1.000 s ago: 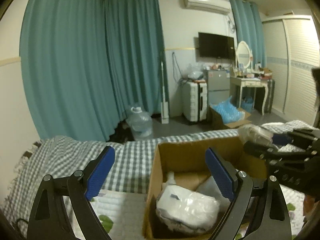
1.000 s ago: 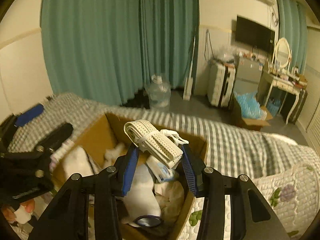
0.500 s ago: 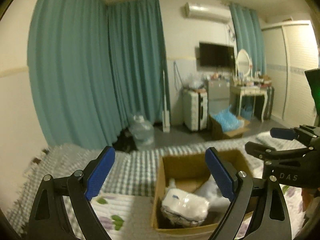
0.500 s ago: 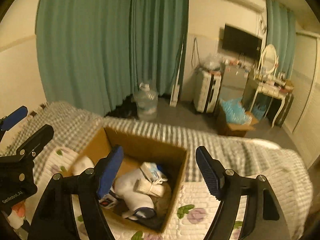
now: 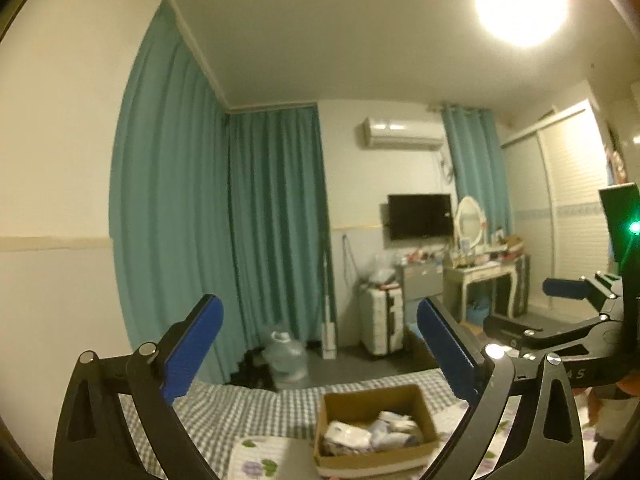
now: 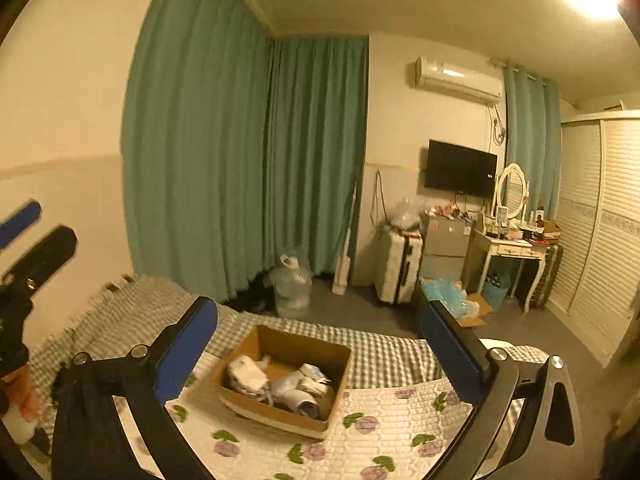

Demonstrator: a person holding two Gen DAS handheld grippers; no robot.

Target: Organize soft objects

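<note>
A brown cardboard box (image 6: 340,356) stands on the bed and holds several white soft items (image 6: 250,376); it also shows in the left wrist view (image 5: 412,394) with the items (image 5: 352,436) inside. My left gripper (image 5: 320,344) is open and empty, raised high above the bed. My right gripper (image 6: 318,344) is open and empty, also raised well above the box. The right gripper shows at the right edge of the left wrist view (image 5: 560,308), and the left gripper shows at the left edge of the right wrist view (image 6: 28,236).
The bed has a checked blanket (image 6: 384,352) and a floral quilt (image 6: 380,436). Beyond it stand teal curtains (image 6: 248,168), a water jug (image 6: 292,286), a white suitcase (image 6: 398,266), a dressing table (image 6: 512,248) and a wall TV (image 6: 460,168).
The right gripper opened and let the white strap bundle fall into the box. Both grippers then rose and drew back, so the box looks smaller and farther below.
</note>
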